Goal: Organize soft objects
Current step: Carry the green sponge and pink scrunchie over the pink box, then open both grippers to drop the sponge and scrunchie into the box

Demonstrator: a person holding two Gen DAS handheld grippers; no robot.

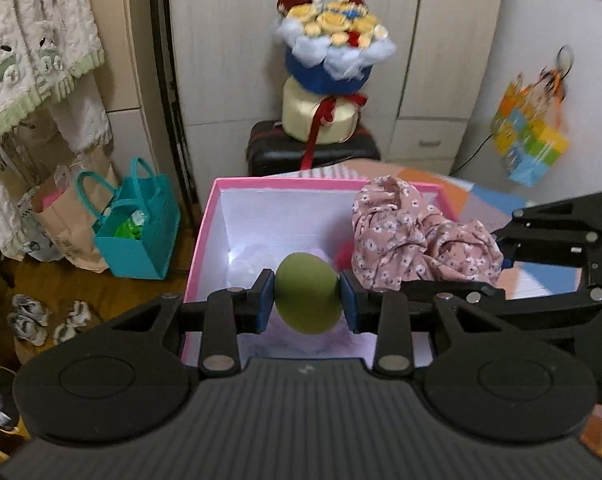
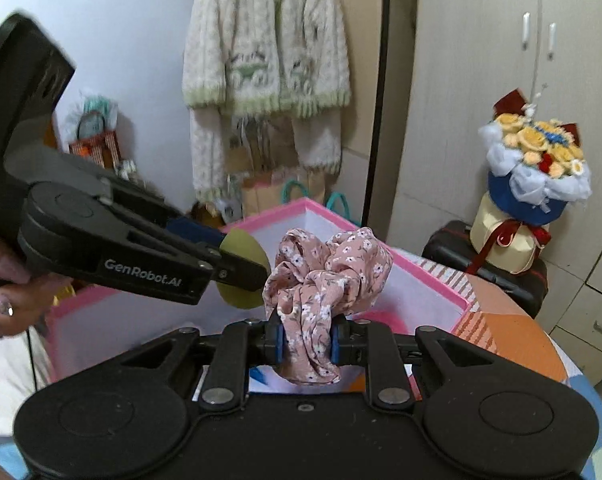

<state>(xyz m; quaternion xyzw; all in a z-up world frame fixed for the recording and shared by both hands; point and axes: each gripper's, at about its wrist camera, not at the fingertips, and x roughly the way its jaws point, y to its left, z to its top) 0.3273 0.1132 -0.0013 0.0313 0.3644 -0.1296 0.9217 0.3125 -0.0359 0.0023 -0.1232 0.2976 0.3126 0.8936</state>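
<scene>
**A:** Left wrist view first. What does the left gripper (image 1: 307, 299) hold?

**B:** It holds a green egg-shaped sponge (image 1: 307, 298). The two blue pads (image 1: 265, 300) press on its sides, one from each side, so the jaws are closed on it. The sponge hangs above the open pink box (image 1: 205, 240), over the near part of the white inside.

**A:** And the right gripper (image 2: 307, 344)?

**B:** From its own camera I see the fingers clamped on a pink floral scrunchie (image 2: 325, 268). The cloth is squeezed between the pads; most of it stands up above them and a small part hangs below. It is also above the box (image 2: 273, 216), near the front wall.

**A:** How are the two grippers placed to each other?

**B:** They are close. In the left view the right gripper (image 1: 501, 258) comes in from the right side, and the scrunchie (image 1: 417, 236) is just beside the sponge, over the right edge of the box. In the right view the left gripper (image 2: 243, 270) comes from the left, with a hand (image 2: 9, 300) on its handle, and the sponge (image 2: 241, 248) is almost touching the scrunchie. If they really touch, I cannot tell.

**A:** What is inside the box?

**B:** Something pale and something red at the bottom, but it is blurred; I cannot name it.

**A:** And around?

**B:** A bouquet (image 1: 335, 52) on a dark suitcase (image 1: 313, 152) behind the box, and a teal bag (image 1: 135, 232) on the floor at the left.
</scene>
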